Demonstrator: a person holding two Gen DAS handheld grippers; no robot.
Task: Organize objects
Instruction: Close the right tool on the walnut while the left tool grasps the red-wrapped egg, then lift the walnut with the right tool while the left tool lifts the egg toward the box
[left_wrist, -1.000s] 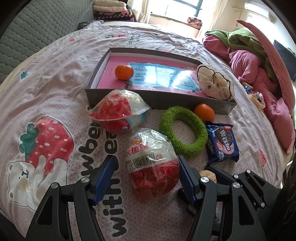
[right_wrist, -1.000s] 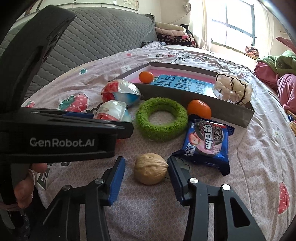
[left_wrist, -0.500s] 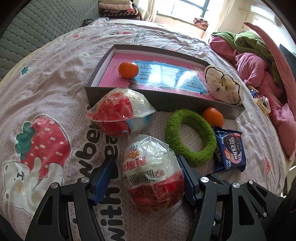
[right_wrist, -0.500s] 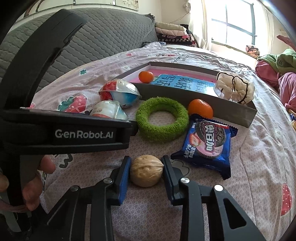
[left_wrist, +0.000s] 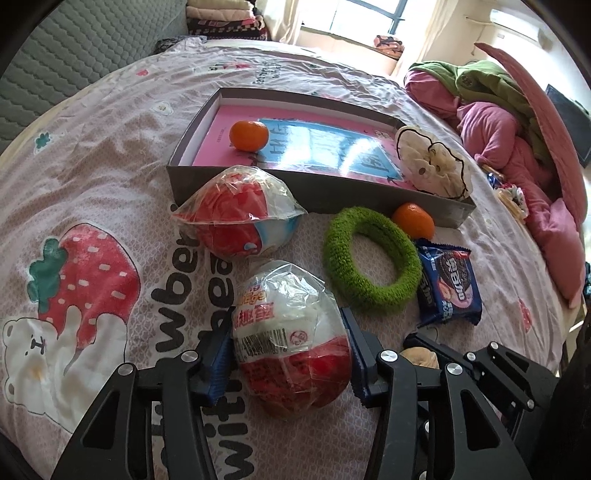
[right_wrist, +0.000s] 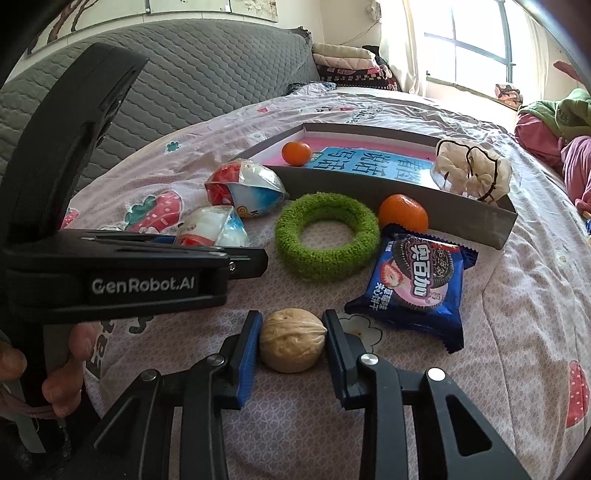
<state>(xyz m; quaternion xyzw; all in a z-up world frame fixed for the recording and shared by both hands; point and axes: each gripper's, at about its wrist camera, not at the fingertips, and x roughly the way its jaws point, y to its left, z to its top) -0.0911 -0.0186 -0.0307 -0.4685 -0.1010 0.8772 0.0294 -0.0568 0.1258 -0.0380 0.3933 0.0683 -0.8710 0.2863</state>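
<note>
My left gripper (left_wrist: 288, 354) is shut on a wrapped red-and-white toy egg (left_wrist: 291, 343) lying on the bed. My right gripper (right_wrist: 291, 343) is shut on a walnut (right_wrist: 292, 340) on the sheet. A second wrapped egg (left_wrist: 240, 214) lies in front of the grey box (left_wrist: 314, 192). The box holds a pink-and-blue book, an orange (left_wrist: 248, 136) and a white scrunchie (left_wrist: 432, 166) at its right corner. A green fuzzy ring (left_wrist: 371, 269), a second orange (left_wrist: 413, 220) and a blue cookie packet (left_wrist: 448, 284) lie on the bed right of the eggs.
The bed sheet (left_wrist: 92, 177) has strawberry prints. A grey quilted headboard (right_wrist: 207, 74) is on the left. Pink and green bedding (left_wrist: 509, 122) is piled at the right. Folded blankets (left_wrist: 221, 18) lie at the far end by the window.
Both grippers have closed: the left pads now press the toy egg and the right pads now press the walnut. The left gripper has moved slightly forward.
</note>
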